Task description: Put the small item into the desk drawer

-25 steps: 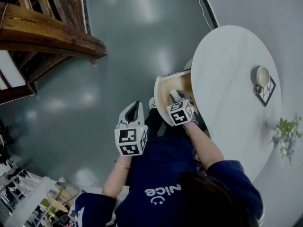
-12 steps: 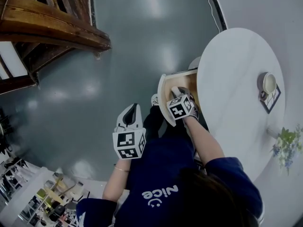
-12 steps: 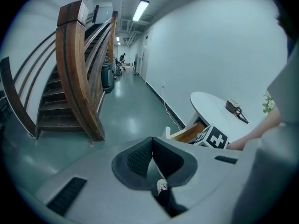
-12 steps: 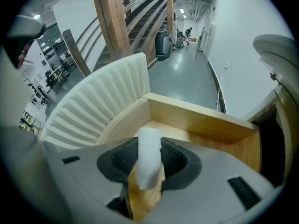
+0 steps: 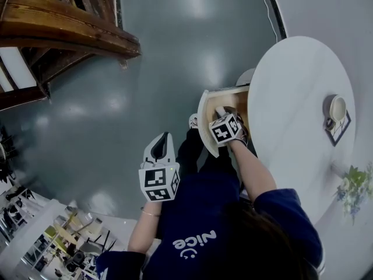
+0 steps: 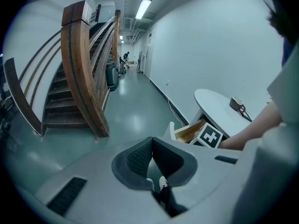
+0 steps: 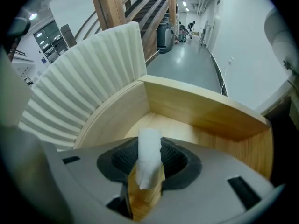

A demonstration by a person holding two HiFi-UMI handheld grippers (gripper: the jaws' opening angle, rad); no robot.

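Jaws of right gripper [image 7: 148,161] tight on small white item [image 7: 149,146] above half-hidden drawer [image 7: 187,129]; left gripper [image 6: 152,157] jaws together.

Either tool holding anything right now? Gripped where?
Right tool clamps the small white item by its lower part; its upper end pokes out over the open drawer. Left tool is shut on nothing.

Two grey two-jaw grippers, a left gripper [image 6: 152,155] and a right gripper [image 7: 148,158], each bearing one black-and-white marker cube [image 5: 159,182]; one small white roll-shaped item [image 7: 149,153]; one open pale wooden drawer [image 5: 224,95] with one ribbed white front; one round white table [image 5: 291,92]; one pale cup [image 5: 337,107] on one dark-framed square coaster [image 5: 340,132]; one bunch of green leaves and pale flowers [image 5: 353,185]; one brown wooden staircase [image 5: 64,34].
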